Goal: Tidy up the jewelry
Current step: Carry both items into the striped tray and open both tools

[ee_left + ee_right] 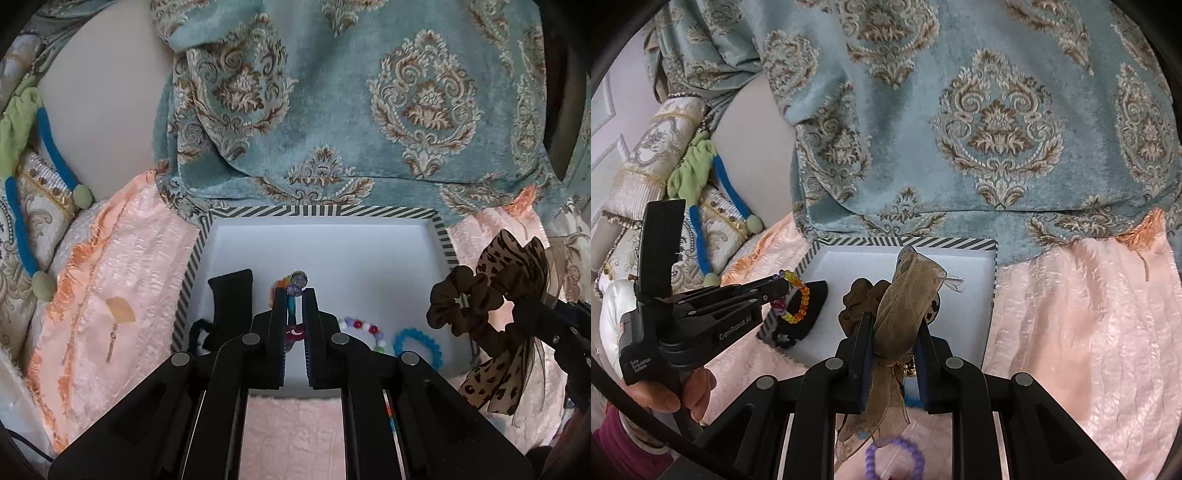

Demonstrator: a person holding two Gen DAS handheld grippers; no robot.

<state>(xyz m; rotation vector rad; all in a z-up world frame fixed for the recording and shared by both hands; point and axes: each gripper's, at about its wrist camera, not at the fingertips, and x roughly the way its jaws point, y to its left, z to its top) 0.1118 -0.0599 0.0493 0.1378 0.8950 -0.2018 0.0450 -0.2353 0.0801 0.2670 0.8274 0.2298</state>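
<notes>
A white tray with a striped rim [321,212] [905,242] lies on a pink cloth. My left gripper [294,293] is shut on a multicoloured bead bracelet [295,282] [798,295] and holds it above the tray. My right gripper [894,321] is shut on a brown scrunchie with a leopard-print ribbon bow [905,295] [498,288], above the tray's near right part. In the tray lie a black band [231,295] [809,306], a white-and-red bead bracelet [364,328] and a blue coil hair tie [417,341].
A purple bead bracelet [894,456] lies on the pink cloth [118,295] in front of the tray. A thin chain with pendants [110,343] lies on the cloth left of the tray. A blue damask cushion [332,110] stands behind it, with patterned pillows at far left.
</notes>
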